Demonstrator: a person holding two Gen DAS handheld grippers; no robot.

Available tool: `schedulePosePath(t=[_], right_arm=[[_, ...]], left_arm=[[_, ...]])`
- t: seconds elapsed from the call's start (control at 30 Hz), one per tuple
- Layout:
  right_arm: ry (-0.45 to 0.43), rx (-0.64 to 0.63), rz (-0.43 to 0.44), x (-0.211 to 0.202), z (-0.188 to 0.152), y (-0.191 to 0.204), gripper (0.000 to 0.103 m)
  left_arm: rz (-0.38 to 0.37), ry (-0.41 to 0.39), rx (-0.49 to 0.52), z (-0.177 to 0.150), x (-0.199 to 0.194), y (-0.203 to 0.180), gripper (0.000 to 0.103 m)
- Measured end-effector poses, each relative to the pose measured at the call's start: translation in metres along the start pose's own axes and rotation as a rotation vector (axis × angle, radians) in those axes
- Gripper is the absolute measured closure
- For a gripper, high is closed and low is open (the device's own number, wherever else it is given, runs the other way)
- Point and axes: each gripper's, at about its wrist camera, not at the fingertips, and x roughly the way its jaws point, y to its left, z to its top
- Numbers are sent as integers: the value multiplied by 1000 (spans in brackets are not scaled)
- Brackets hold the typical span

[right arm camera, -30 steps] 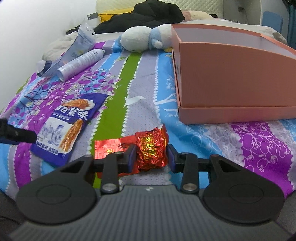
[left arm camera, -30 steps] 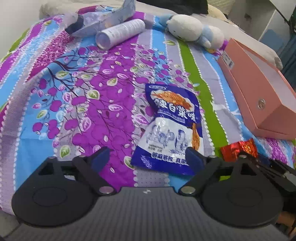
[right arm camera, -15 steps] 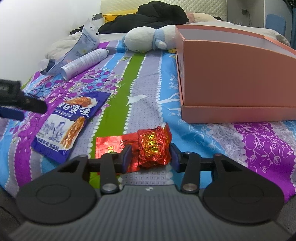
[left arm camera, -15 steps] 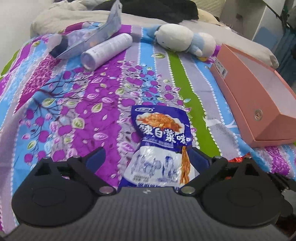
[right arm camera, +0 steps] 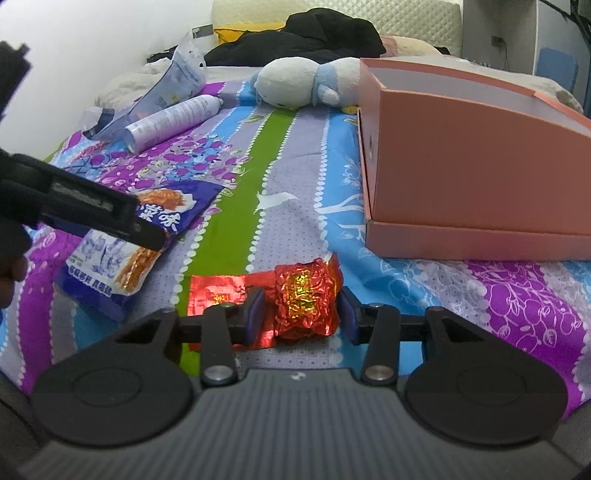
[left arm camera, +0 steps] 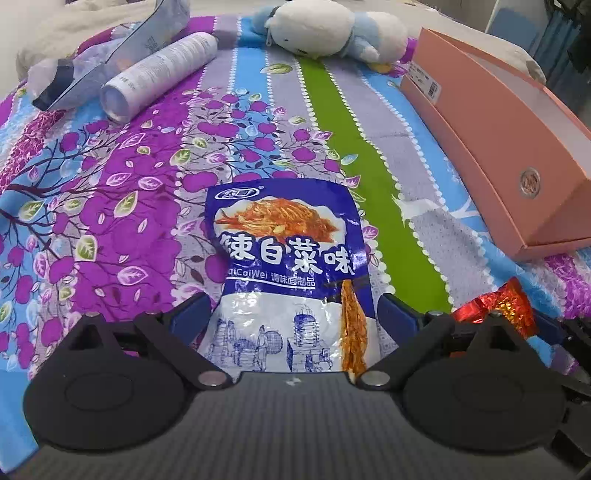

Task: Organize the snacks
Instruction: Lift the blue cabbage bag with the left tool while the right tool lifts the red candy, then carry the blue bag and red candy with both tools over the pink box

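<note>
Only right cam shows right hand-held gripper point(right arm camera: 301, 314) closing round crinkly red foil snack point(right arm camera: 304, 295), pads not touching; left hand-held gripper point(left arm camera: 291, 314), spread, now straddles blue-white plastic snack bag point(left arm camera: 288, 273).

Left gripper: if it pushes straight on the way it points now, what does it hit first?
Probably the blue snack packet, already lying between the open fingers of the left gripper, with the bedspread under it.

Bed with striped floral sheet point(left arm camera: 110, 192), white wall point(right arm camera: 92, 55), quilted headboard point(right arm camera: 406, 14), dark clothes point(right arm camera: 314, 37)
</note>
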Motion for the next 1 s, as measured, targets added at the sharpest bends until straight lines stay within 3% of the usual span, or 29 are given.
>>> schedulePosePath(t=[0.2, 0.47, 1.0], right_arm=[[-3, -4, -9, 0, 2, 0, 64], [-16, 12, -33, -3, 9, -3, 65], [-80, 76, 0, -39, 40, -5, 65]], left_arm=[[33, 7, 28, -4, 6, -7, 8], [51, -13, 12, -3, -4, -4, 40], [-30, -133, -44, 5, -75, -15, 42]])
